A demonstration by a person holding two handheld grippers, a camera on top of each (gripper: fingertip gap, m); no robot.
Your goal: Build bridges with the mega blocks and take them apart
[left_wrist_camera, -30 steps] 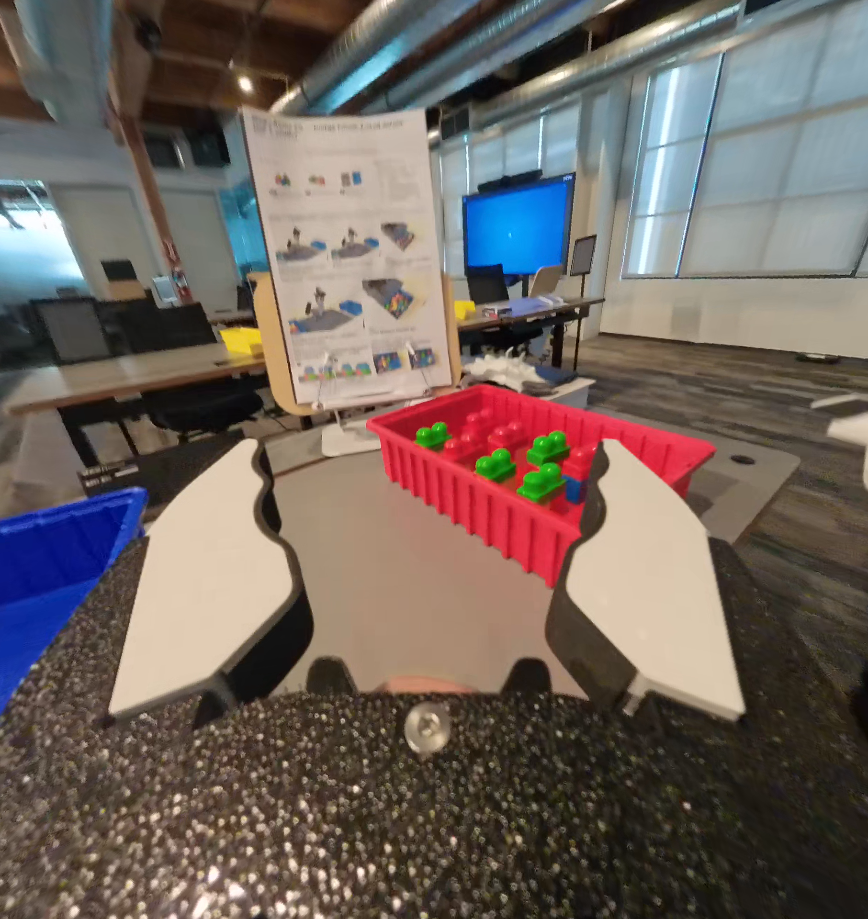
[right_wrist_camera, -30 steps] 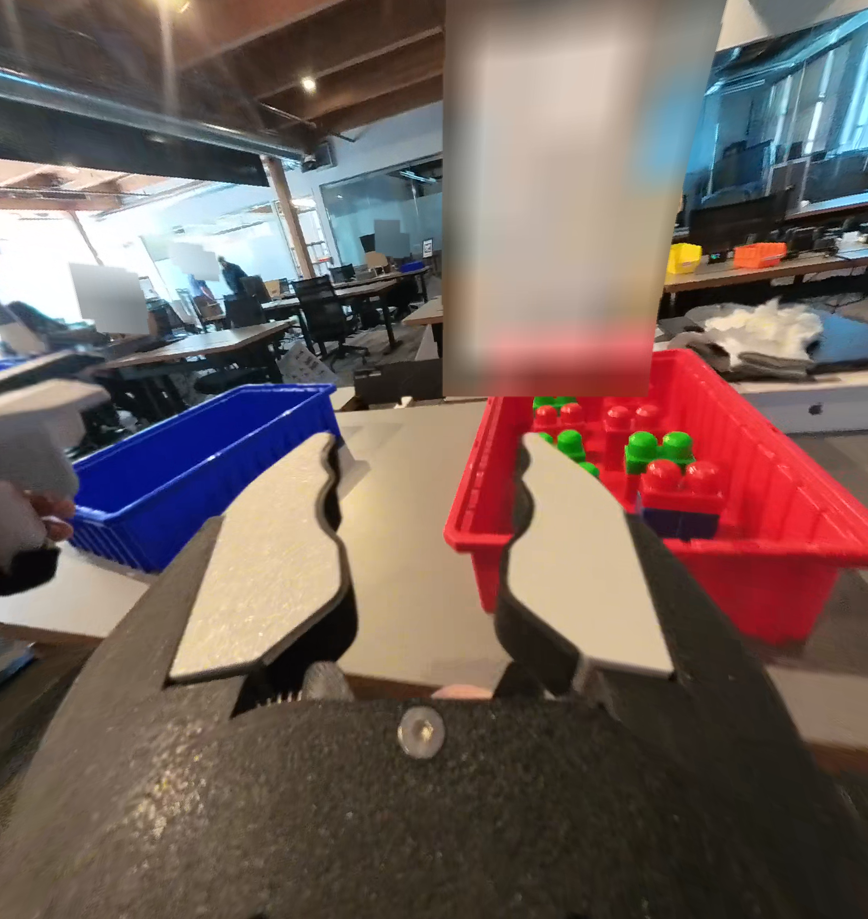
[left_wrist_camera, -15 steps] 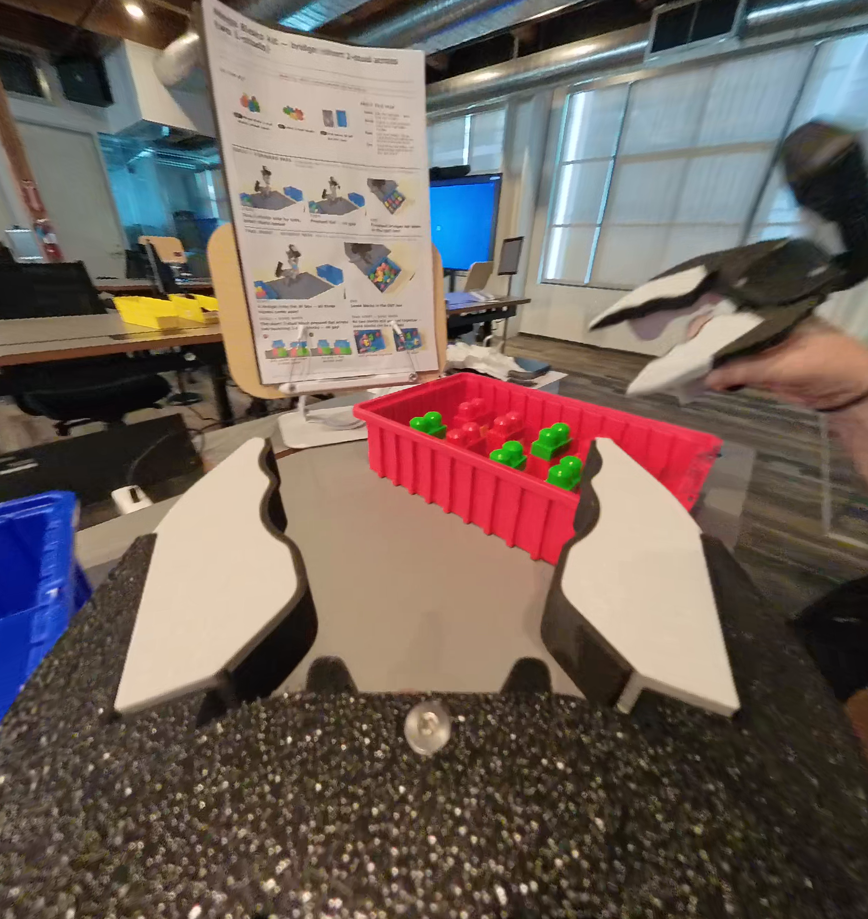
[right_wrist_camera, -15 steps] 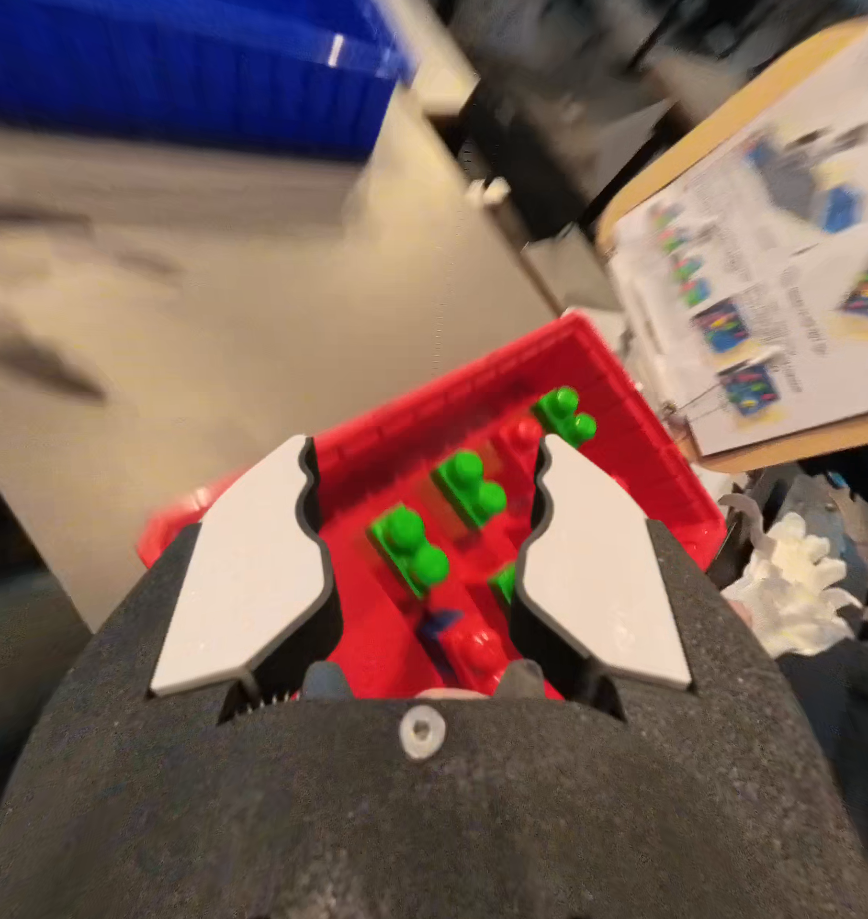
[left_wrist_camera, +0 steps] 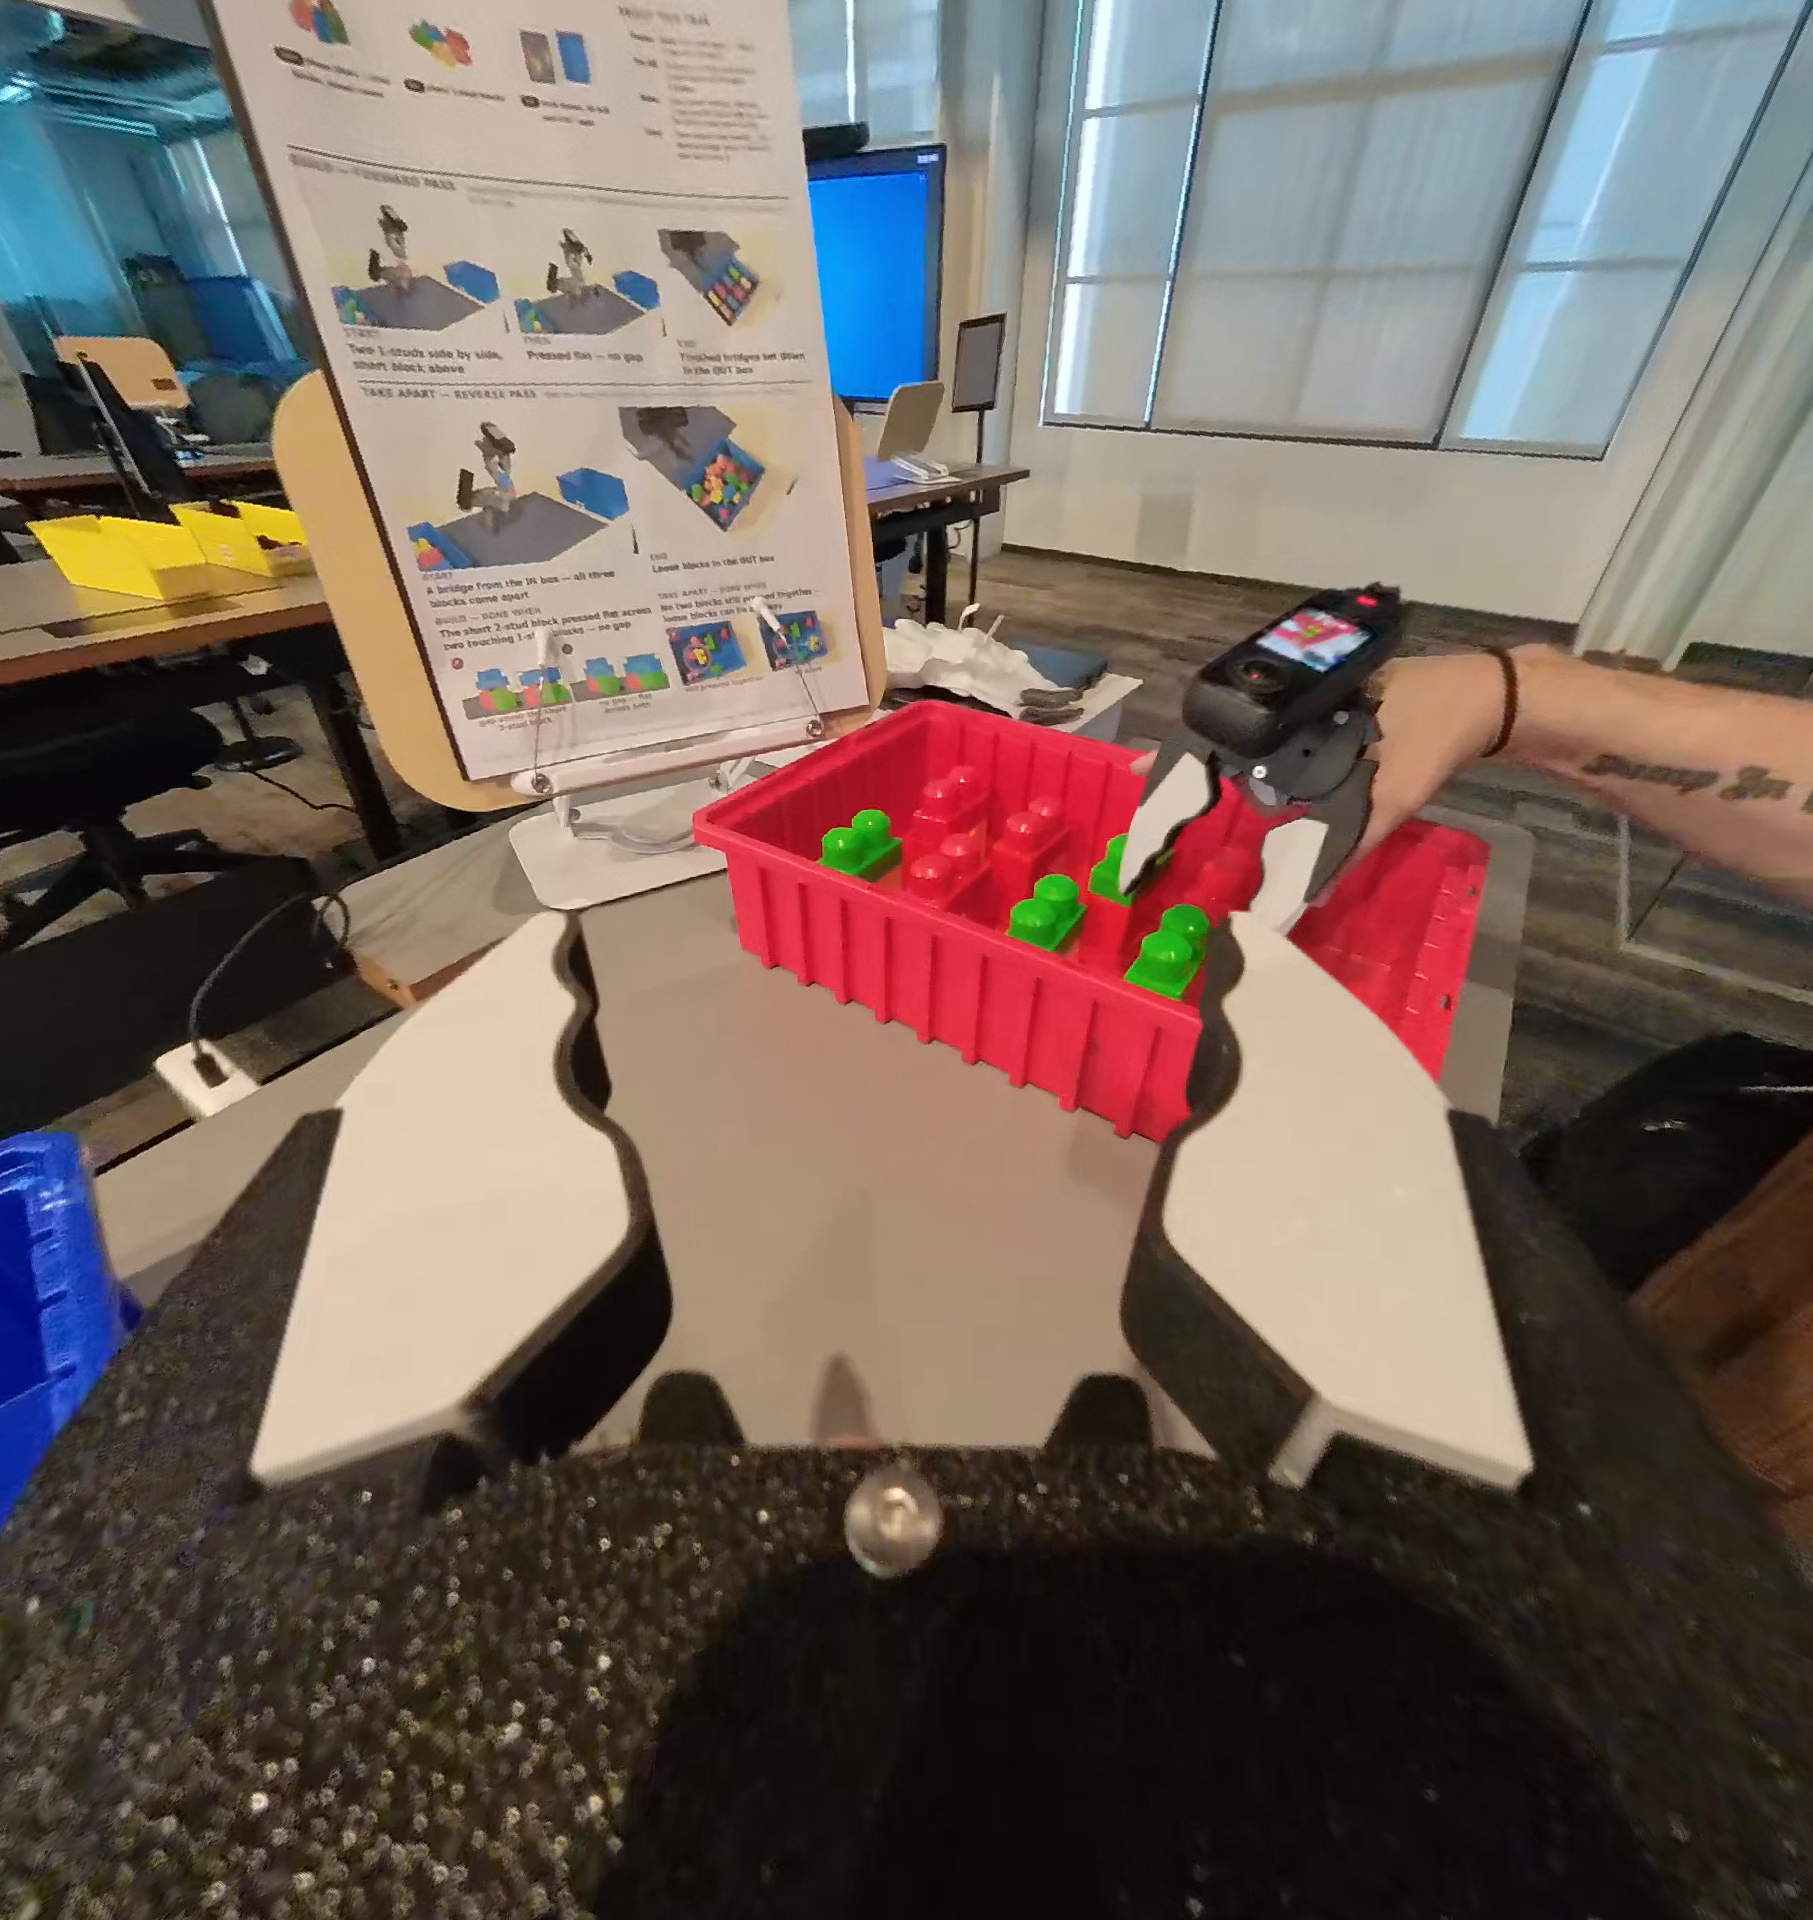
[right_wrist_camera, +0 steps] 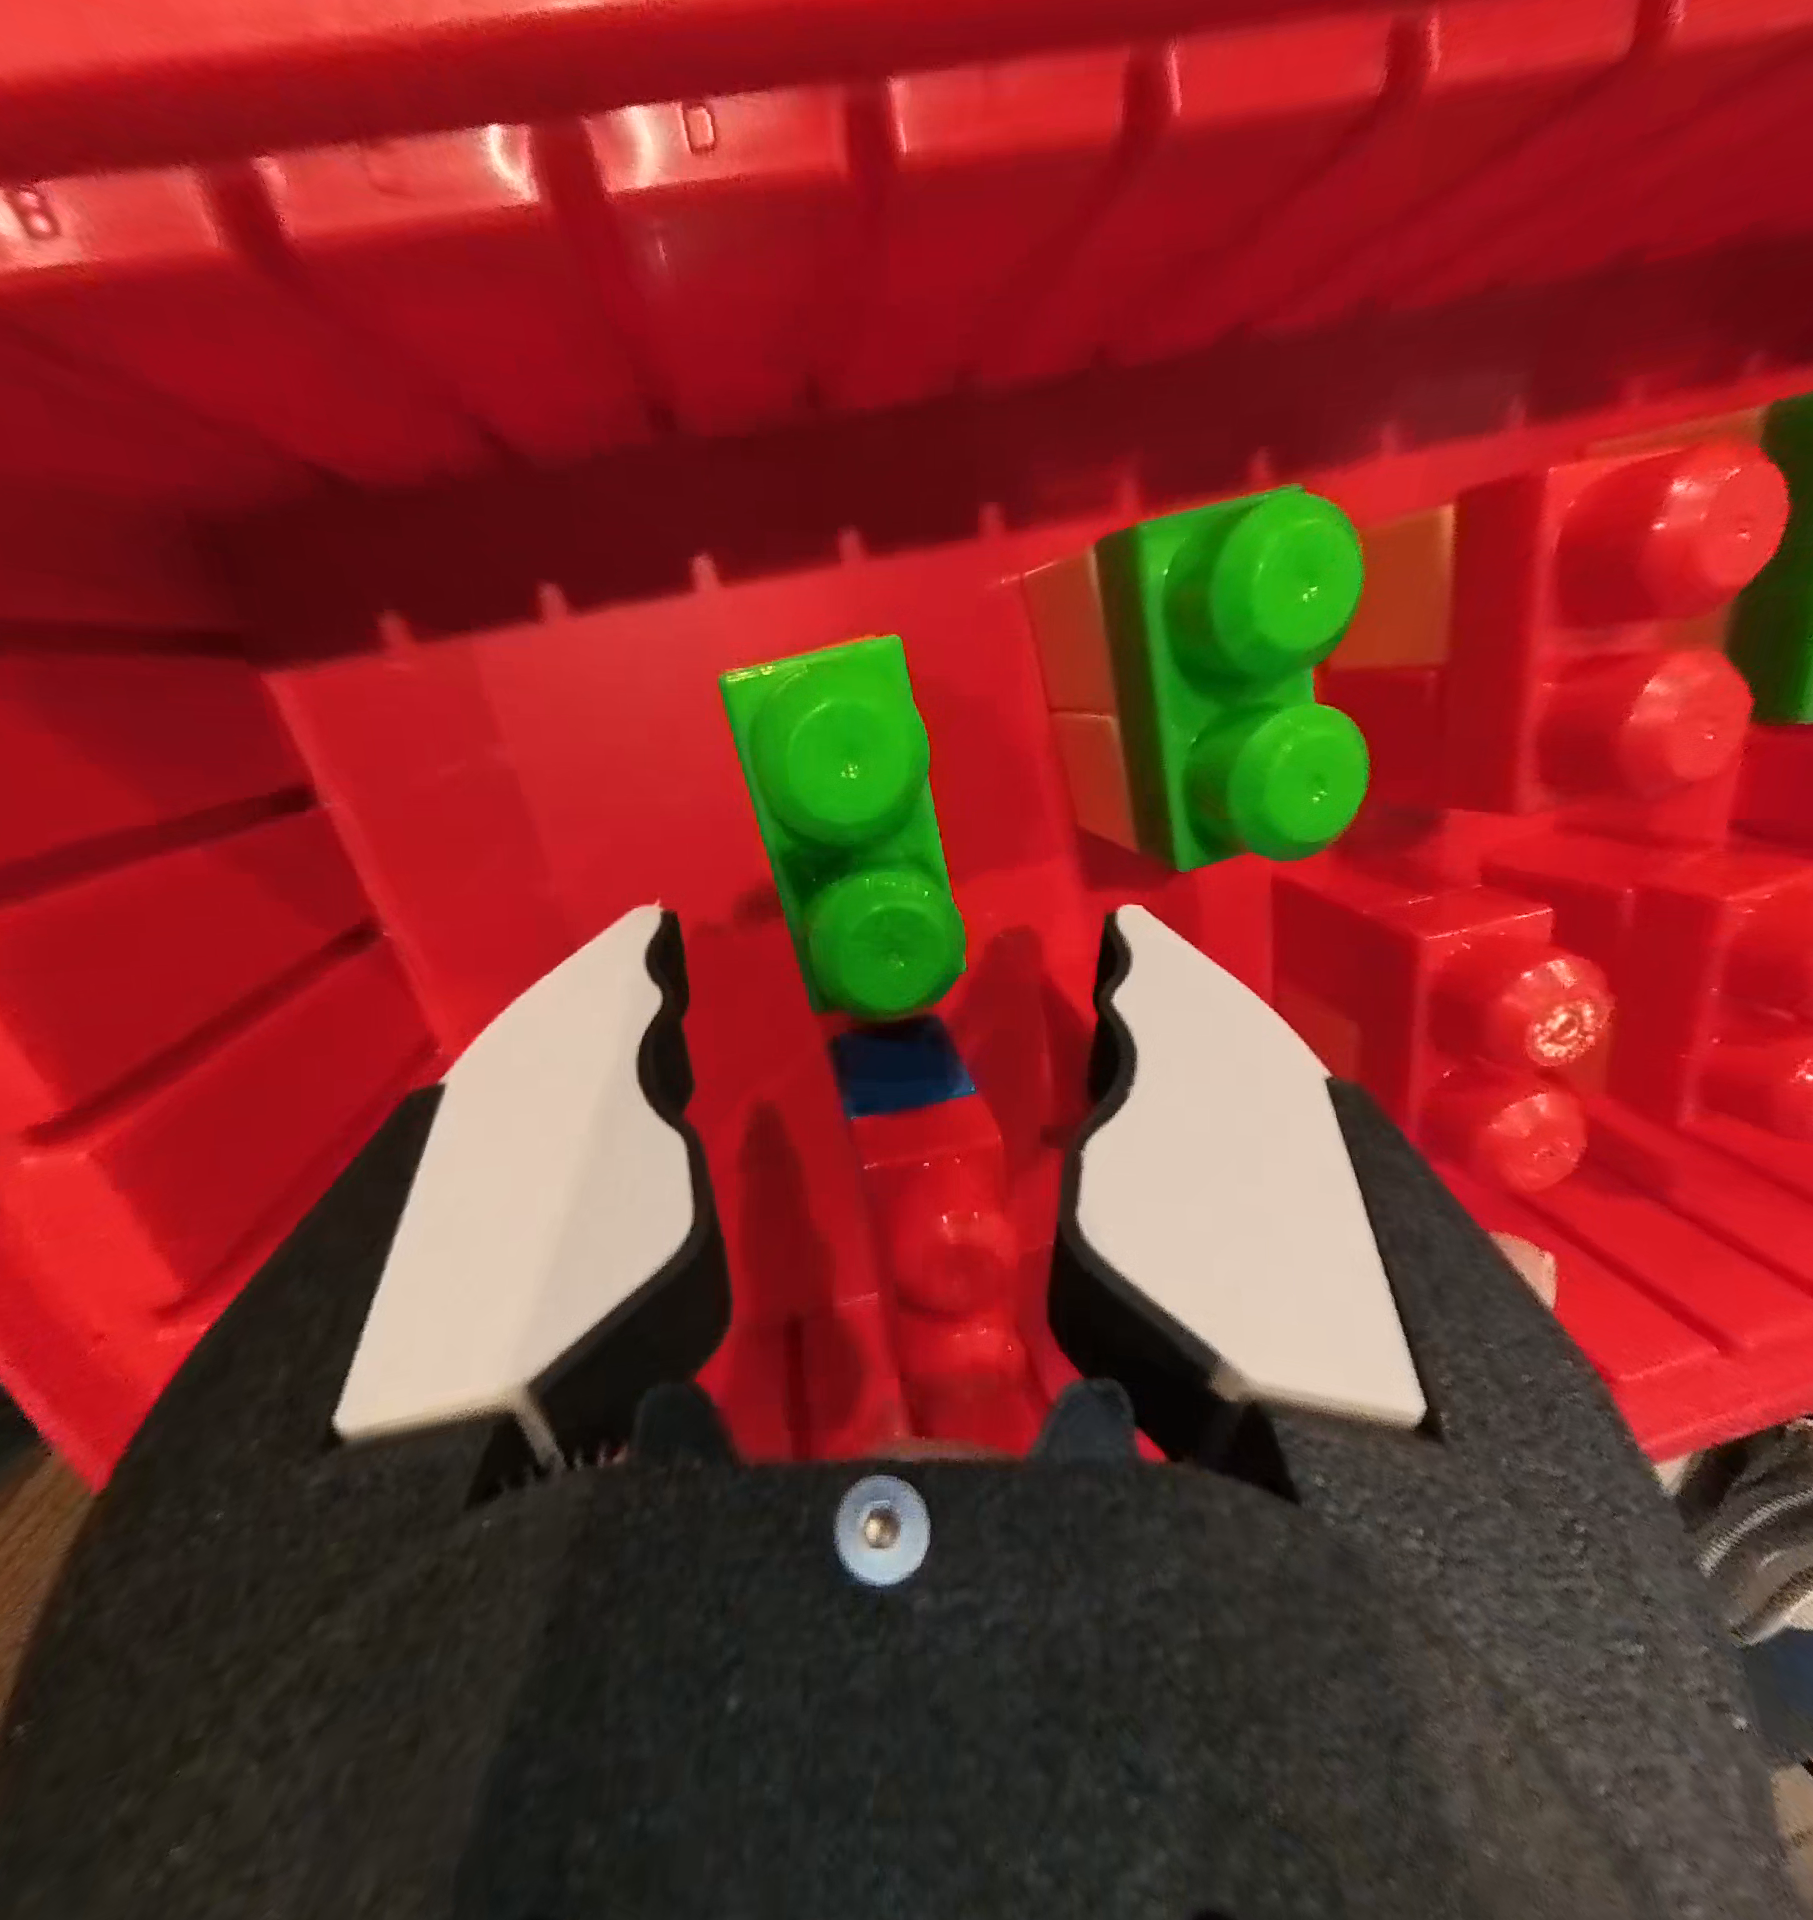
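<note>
The red bin stands on the grey table and holds several green and red mega blocks. My left gripper is open and empty above the table, short of the bin's near wall. My right gripper is open and reaches down into the bin; it also shows in the left wrist view. A green two-stud block stands just ahead of its fingertips, with a blue piece and a red block between the fingers. Neither pad touches them.
A second green block and red blocks lie to the right inside the bin. An instruction sheet on a stand rises behind the bin. A blue bin sits at the left. A person's arm holds the right gripper.
My right gripper swung from beside the bin to above it and then down inside, close to the green block, jaws still open. My left gripper stays open over the table, tilted slightly.
</note>
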